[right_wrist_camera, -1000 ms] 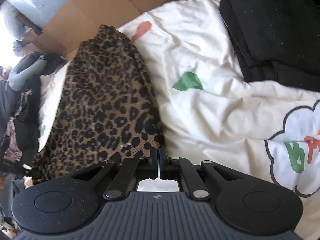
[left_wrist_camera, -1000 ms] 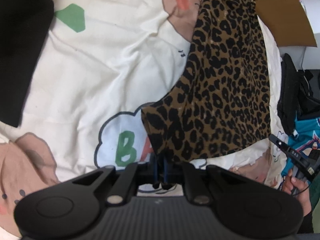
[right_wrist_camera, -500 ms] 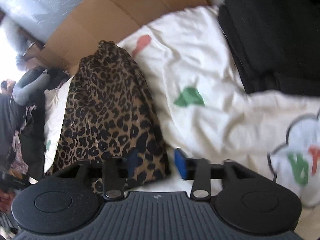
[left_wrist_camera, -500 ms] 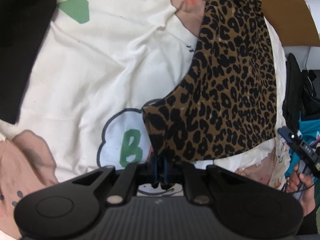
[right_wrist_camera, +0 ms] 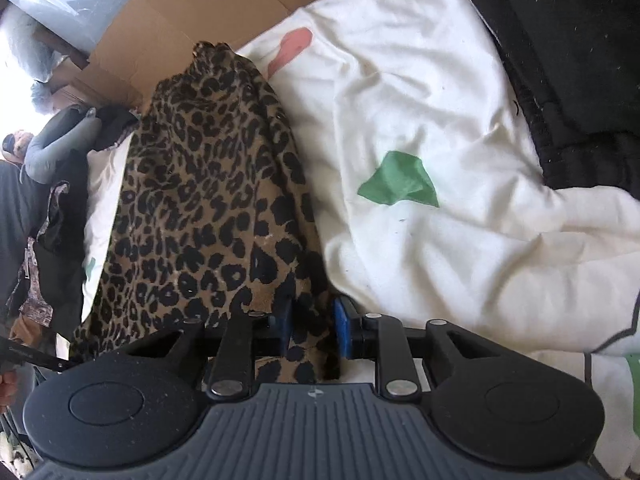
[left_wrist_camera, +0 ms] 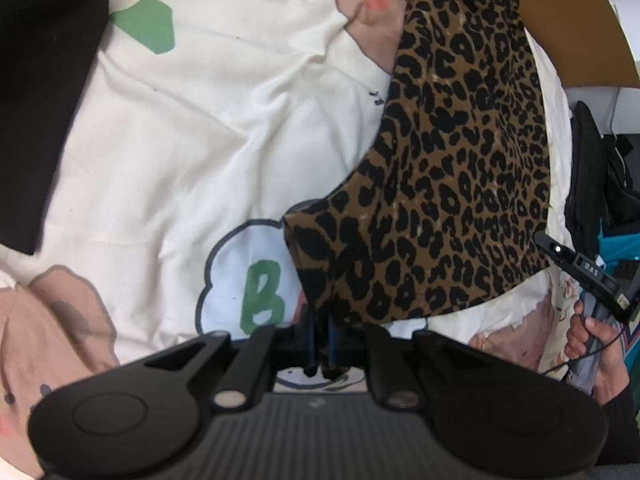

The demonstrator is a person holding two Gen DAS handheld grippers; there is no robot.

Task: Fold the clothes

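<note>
A leopard-print garment (left_wrist_camera: 452, 200) lies lengthwise on a white printed duvet (left_wrist_camera: 220, 140). My left gripper (left_wrist_camera: 320, 336) is shut on the garment's near corner, which is bunched between its blue pads. In the right wrist view the same garment (right_wrist_camera: 200, 200) runs away from me. My right gripper (right_wrist_camera: 314, 326) straddles its near edge. The jaws are closing with a fold of the fabric between the blue pads (right_wrist_camera: 342, 328). A narrow gap still shows beside the right pad.
Folded black clothes (right_wrist_camera: 580, 60) sit on the duvet (right_wrist_camera: 420, 100) at the far right, and show as a black pile (left_wrist_camera: 36, 100) in the left view. Cardboard (right_wrist_camera: 180, 20) stands behind the bed. A hand (left_wrist_camera: 592, 340) holds a black device by the bed's side, near dark clothing (left_wrist_camera: 592, 184).
My right gripper went from shut to wide open, dropped onto the garment's near edge and has since narrowed around it. The left gripper has kept its hold and its place.
</note>
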